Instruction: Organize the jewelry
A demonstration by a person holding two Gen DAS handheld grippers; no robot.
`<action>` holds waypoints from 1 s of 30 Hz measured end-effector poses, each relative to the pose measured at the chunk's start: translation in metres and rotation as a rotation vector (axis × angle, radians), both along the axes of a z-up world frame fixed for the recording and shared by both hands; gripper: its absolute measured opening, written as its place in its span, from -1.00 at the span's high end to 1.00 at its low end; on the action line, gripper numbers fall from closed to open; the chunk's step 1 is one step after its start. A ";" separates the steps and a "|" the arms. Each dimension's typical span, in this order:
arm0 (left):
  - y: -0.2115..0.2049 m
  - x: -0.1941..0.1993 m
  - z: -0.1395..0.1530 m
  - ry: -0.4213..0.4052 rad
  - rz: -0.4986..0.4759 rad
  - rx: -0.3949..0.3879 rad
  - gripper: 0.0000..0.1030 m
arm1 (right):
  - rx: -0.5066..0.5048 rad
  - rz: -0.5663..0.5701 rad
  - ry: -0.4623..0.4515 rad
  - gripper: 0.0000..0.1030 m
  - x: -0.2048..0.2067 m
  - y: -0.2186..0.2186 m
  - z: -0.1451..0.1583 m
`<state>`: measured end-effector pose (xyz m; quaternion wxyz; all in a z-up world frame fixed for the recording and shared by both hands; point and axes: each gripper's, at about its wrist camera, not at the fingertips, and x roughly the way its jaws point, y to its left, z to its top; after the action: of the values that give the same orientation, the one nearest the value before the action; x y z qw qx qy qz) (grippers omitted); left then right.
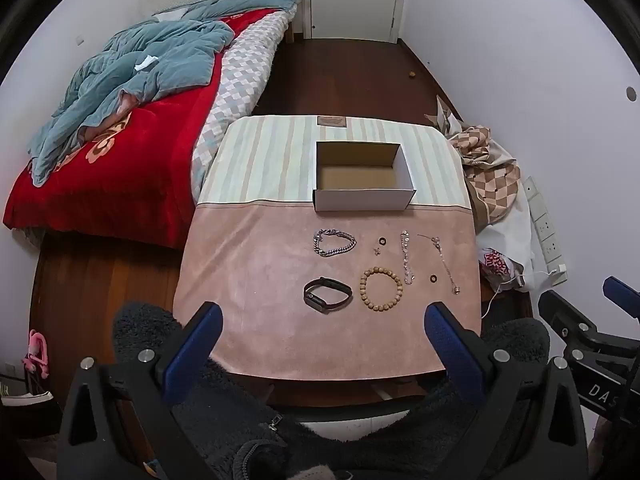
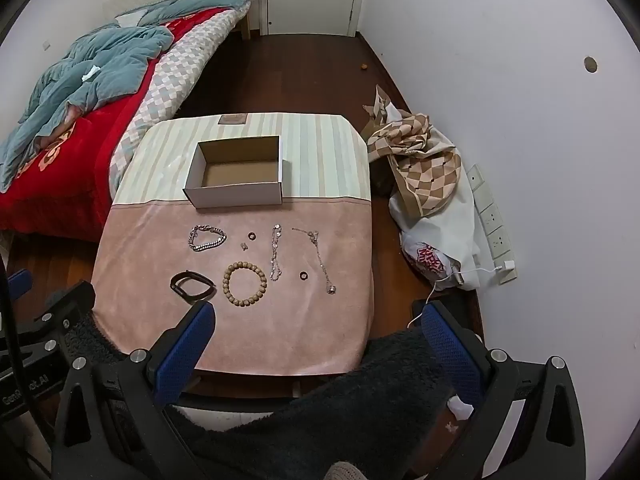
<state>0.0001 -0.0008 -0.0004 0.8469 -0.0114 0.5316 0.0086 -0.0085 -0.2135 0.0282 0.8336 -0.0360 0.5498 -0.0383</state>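
Left claw [image 1: 322, 320] wide open, empty, right claw [image 2: 316, 320] likewise

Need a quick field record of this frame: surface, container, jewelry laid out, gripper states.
surface: table with pink and striped cloth
container: open cardboard box, nothing visible inside
near row: black band, wooden bead bracelet
far row: silver chain bracelet, two thinner chains to its right, small rings between
left gripper: open, holding nothing
right gripper: open, holding nothing
progress: no jewelry boxed yet
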 end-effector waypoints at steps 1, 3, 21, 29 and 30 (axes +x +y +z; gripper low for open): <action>-0.001 0.000 0.000 -0.002 -0.001 0.000 -1.00 | -0.001 0.000 0.000 -1.00 0.000 0.000 -0.001; -0.003 0.000 -0.001 -0.003 -0.003 -0.001 -1.00 | 0.001 -0.001 -0.007 -1.00 -0.001 0.000 -0.001; -0.002 -0.004 0.006 -0.014 -0.007 -0.003 -1.00 | -0.006 0.004 -0.015 -1.00 -0.006 0.001 0.001; -0.002 -0.004 0.009 -0.018 -0.009 -0.003 -1.00 | -0.006 -0.004 -0.024 -1.00 -0.006 -0.001 0.005; -0.002 -0.004 0.010 -0.020 -0.010 -0.002 -1.00 | -0.007 -0.005 -0.025 -1.00 -0.006 -0.001 0.006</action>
<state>-0.0042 -0.0025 0.0100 0.8522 -0.0098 0.5231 0.0038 -0.0148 -0.2148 0.0339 0.8403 -0.0371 0.5391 -0.0425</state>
